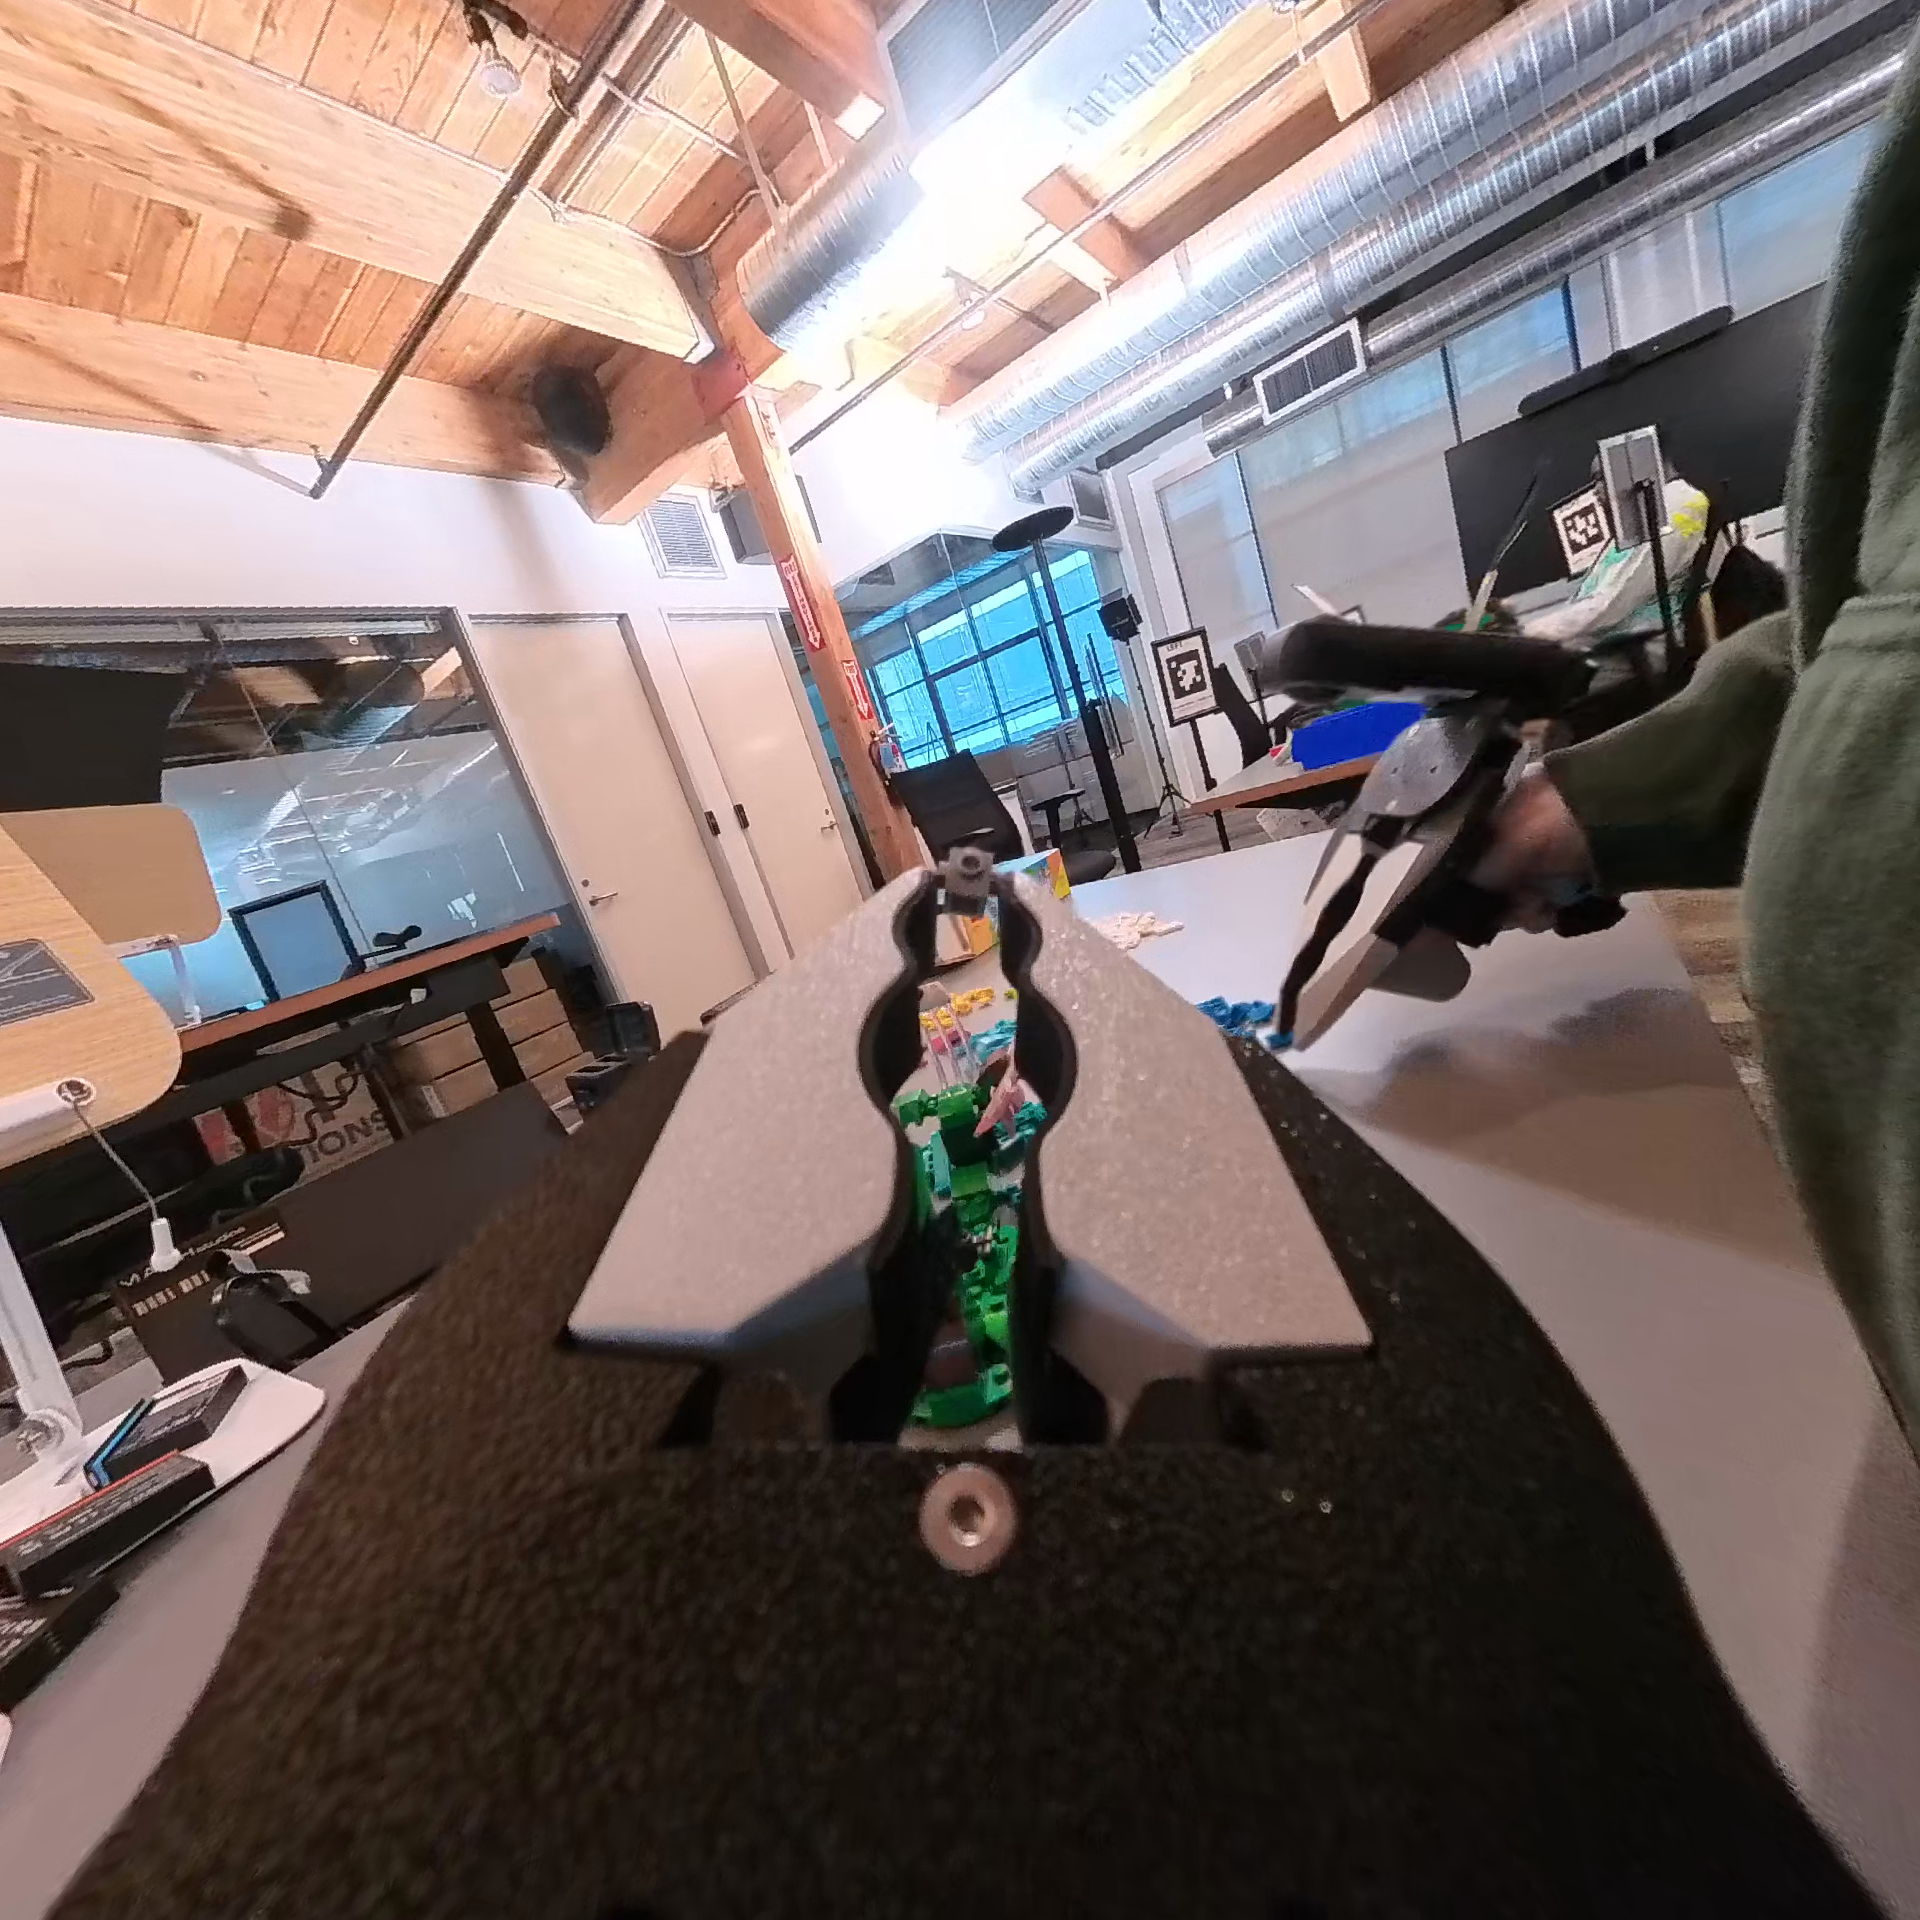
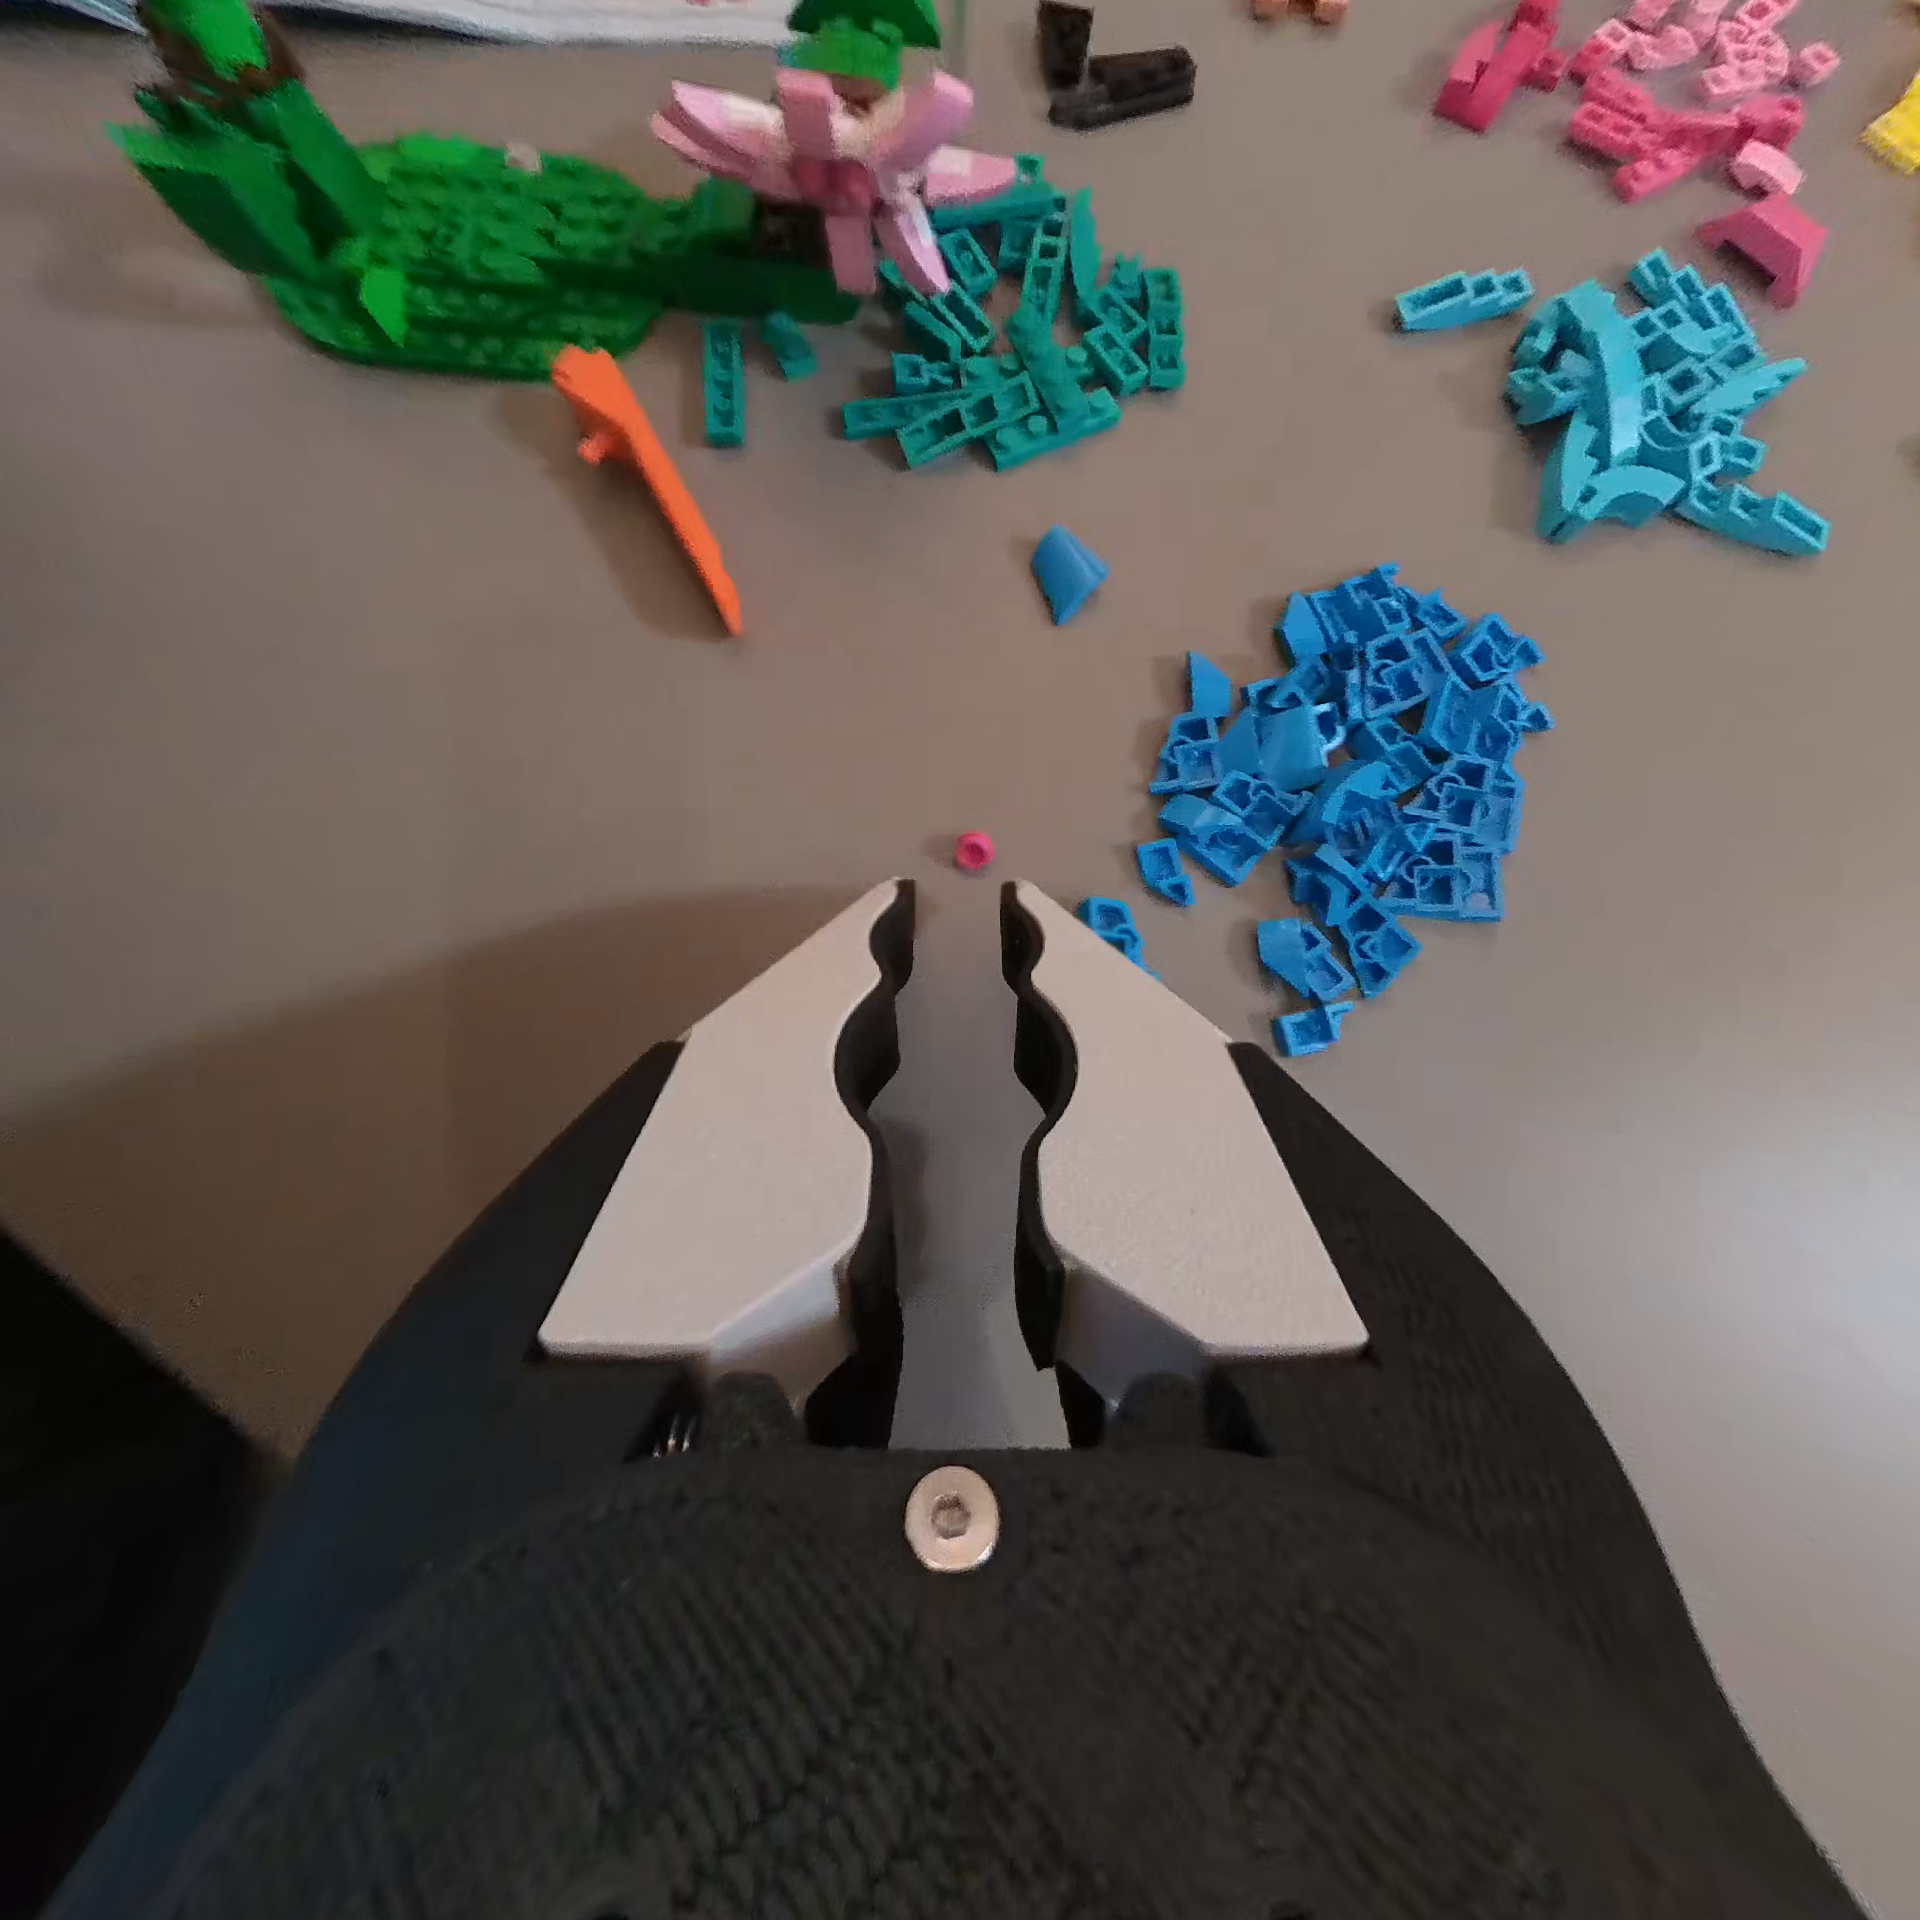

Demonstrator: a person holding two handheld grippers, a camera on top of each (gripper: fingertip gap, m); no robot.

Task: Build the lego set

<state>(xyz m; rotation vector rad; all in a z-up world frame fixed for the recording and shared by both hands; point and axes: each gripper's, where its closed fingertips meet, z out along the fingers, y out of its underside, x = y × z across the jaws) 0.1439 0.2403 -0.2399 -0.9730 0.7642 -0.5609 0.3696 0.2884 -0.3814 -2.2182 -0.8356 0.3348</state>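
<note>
My left gripper (image 1: pixel 968 891) is raised and tilted up, shut on a small grey lego piece (image 1: pixel 966 864) at its fingertips. The green lego build (image 1: pixel 961 1226) shows below, through the gap between the fingers. My right gripper (image 2: pixel 958 894) is open and empty, low over the grey table (image 2: pixel 312 727). A tiny magenta round stud (image 2: pixel 975 850) lies just ahead of its tips. The green build (image 2: pixel 447 260) with a pink flower (image 2: pixel 831 156) lies at the far left. The right gripper also shows in the left wrist view (image 1: pixel 1294 1023), held by a hand in a green sleeve.
A blue brick pile (image 2: pixel 1361 790) lies just right of the right gripper, with one loose blue piece (image 2: pixel 1065 569) ahead. Farther off are a long orange piece (image 2: pixel 649 478), a teal pile (image 2: pixel 1029 353), a light-blue pile (image 2: pixel 1652 405), pink pieces (image 2: pixel 1683 104) and black pieces (image 2: pixel 1117 78). Spacing between my two grippers at the tips: around 30 centimeters.
</note>
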